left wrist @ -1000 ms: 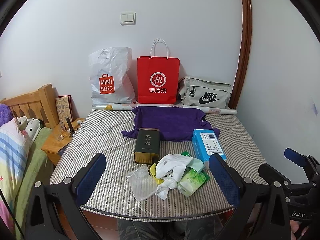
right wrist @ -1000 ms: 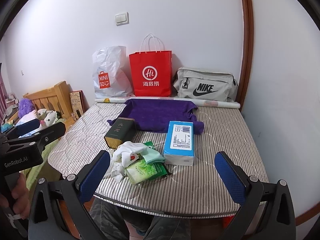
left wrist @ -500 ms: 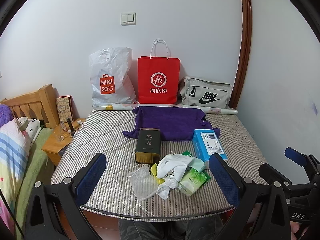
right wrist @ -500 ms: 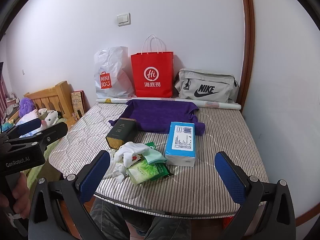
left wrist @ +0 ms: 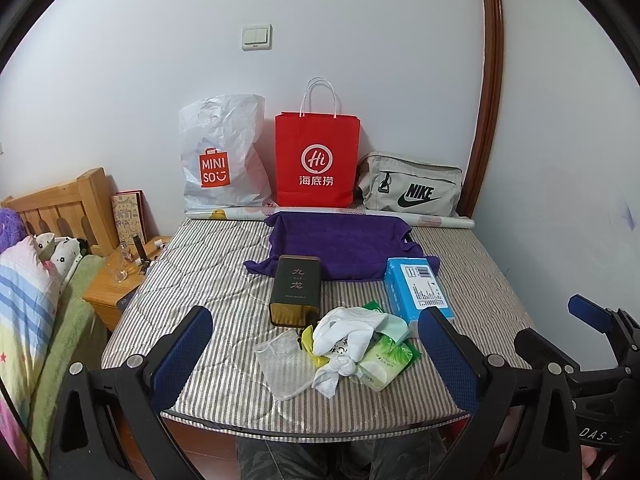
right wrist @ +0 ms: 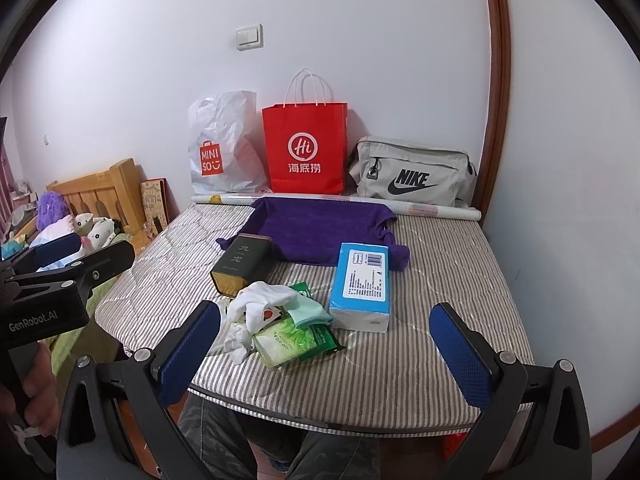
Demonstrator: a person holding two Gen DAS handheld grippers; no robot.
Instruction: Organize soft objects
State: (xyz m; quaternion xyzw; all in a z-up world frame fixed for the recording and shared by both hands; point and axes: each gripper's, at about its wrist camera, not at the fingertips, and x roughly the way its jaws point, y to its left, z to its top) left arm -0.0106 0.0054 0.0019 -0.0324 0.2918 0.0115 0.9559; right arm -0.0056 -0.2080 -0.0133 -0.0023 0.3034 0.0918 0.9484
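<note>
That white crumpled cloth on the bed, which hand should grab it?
Probably left. The white crumpled cloth lies centred between the left tool's open fingers, while it sits off toward the left finger of the open right tool.

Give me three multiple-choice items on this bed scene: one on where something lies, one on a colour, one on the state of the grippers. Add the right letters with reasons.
1. Where does the dark tin lie?
A. inside the red paper bag
B. on the striped mattress, left of the blue tissue pack
C. on the wooden nightstand

2. What colour is the cloth spread at the back of the mattress?
A. purple
B. yellow
C. white

3. How are the left gripper and right gripper?
A. both shut on a sock
B. one holds the tin
C. both open, holding nothing

Answers:
1 B: the tin rests on the stripes, with the blue tissue pack to its right.
2 A: the cloth is plainly purple.
3 C: each pair of fingers stands wide apart with nothing between.
</note>
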